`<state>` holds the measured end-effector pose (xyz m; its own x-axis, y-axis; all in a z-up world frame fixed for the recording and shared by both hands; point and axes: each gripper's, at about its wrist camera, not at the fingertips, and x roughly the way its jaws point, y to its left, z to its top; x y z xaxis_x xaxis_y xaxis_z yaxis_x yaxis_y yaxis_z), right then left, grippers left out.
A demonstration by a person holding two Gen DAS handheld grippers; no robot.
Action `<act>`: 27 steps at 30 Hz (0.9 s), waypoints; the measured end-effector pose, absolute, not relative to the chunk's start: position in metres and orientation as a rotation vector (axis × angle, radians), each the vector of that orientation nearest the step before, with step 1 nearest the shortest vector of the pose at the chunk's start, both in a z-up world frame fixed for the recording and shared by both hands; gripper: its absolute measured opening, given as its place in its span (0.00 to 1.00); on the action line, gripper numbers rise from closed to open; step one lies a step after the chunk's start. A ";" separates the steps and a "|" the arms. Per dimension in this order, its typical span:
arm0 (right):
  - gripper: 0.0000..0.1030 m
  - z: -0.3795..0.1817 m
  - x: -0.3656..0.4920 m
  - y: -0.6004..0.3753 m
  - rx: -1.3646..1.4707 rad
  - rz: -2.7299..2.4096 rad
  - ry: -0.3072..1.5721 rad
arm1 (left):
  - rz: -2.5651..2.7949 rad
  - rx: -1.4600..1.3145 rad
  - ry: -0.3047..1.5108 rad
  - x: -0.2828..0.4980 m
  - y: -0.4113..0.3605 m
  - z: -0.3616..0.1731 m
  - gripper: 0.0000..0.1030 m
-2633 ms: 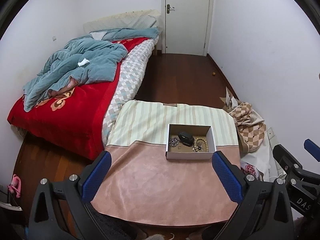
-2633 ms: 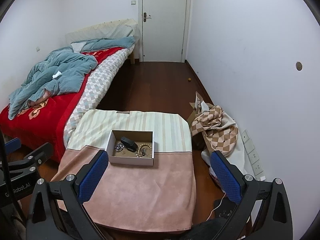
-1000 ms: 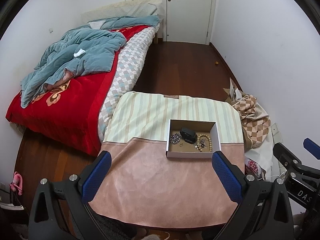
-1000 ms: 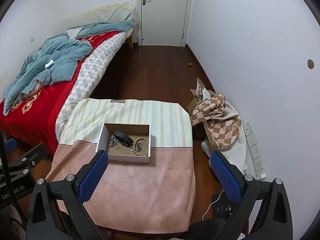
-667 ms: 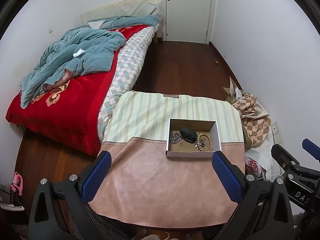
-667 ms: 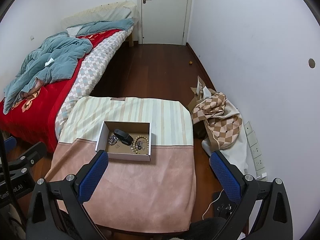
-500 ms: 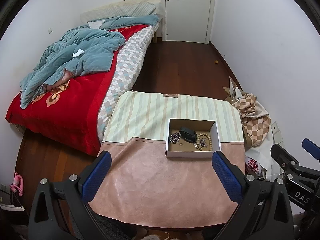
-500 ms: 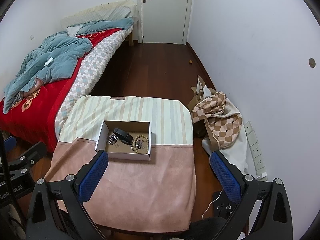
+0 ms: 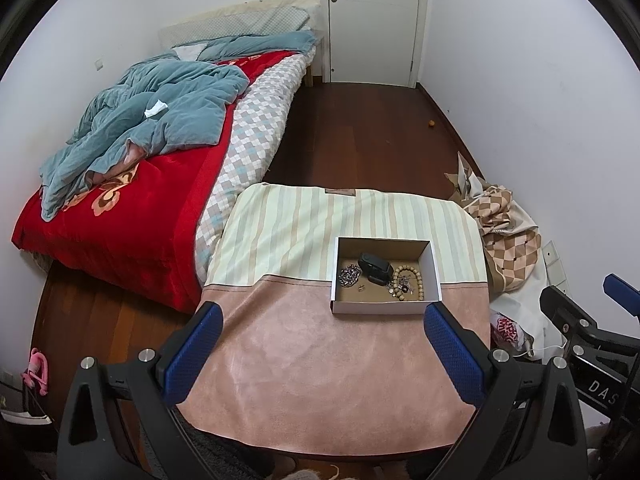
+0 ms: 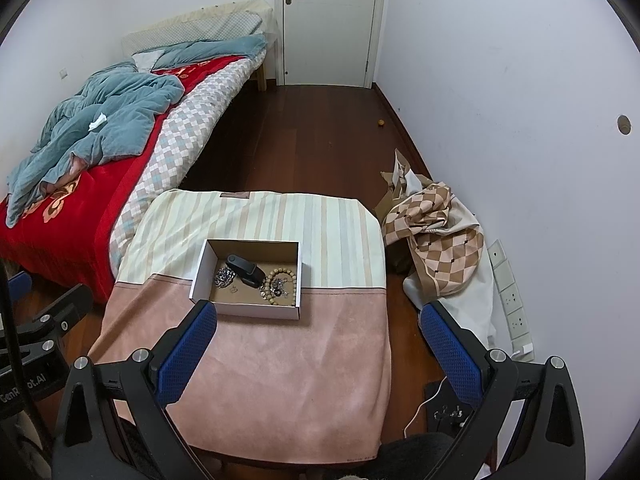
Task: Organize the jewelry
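A white cardboard box (image 9: 384,307) sits on a cloth-covered table (image 9: 320,380). It holds a black case (image 9: 374,267), a wooden bead bracelet (image 9: 408,278), a silver chain (image 9: 349,276) and small pieces. The box also shows in the right wrist view (image 10: 244,307), with the black case (image 10: 243,269) and bead bracelet (image 10: 282,282). My left gripper (image 9: 320,356) is open and empty, held above the table's near part. My right gripper (image 10: 318,354) is open and empty, above the table's near right part.
A bed with a red cover and blue quilt (image 9: 132,152) stands left of the table. A checkered cloth heap (image 10: 436,240) lies on the floor at the right, by wall sockets (image 10: 512,300). A white door (image 9: 374,20) is at the far end.
Both grippers have risen and tilted down a little since the earliest frames, so the table and box sit slightly lower and farther. Both stay open. The box contents have not moved.
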<state>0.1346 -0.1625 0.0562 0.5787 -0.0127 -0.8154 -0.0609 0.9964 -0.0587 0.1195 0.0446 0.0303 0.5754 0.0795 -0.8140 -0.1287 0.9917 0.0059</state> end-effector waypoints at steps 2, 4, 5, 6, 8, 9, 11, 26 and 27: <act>1.00 0.056 0.135 -0.163 -0.083 0.029 0.954 | 0.123 -0.057 0.950 0.119 0.045 0.030 1.00; 1.00 0.055 0.133 -0.162 -0.082 0.028 0.953 | 0.121 -0.056 0.950 0.119 0.044 0.030 1.00; 1.00 0.056 0.134 -0.162 -0.083 0.029 0.954 | 0.122 -0.056 0.950 0.119 0.045 0.030 1.00; 1.00 0.056 0.134 -0.162 -0.083 0.028 0.953 | 0.121 -0.056 0.950 0.119 0.044 0.030 1.00; 1.00 0.055 0.133 -0.162 -0.084 0.028 0.953 | 0.121 -0.054 0.948 0.119 0.045 0.030 1.00; 1.00 0.055 0.133 -0.162 -0.083 0.028 0.954 | 0.120 -0.053 0.949 0.119 0.045 0.031 1.00; 1.00 0.056 0.134 -0.162 -0.084 0.028 0.953 | 0.121 -0.054 0.949 0.119 0.045 0.031 1.00; 1.00 0.056 0.134 -0.163 -0.083 0.029 0.954 | 0.113 -0.059 0.945 0.118 0.045 0.031 1.00; 1.00 0.056 0.133 -0.163 -0.083 0.029 0.953 | 0.112 -0.060 0.942 0.117 0.046 0.032 1.00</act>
<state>0.1329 -0.1627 0.0557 0.5788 -0.0121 -0.8154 -0.0610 0.9964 -0.0581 0.1166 0.0459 0.0318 0.5830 0.0695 -0.8095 -0.1222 0.9925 -0.0028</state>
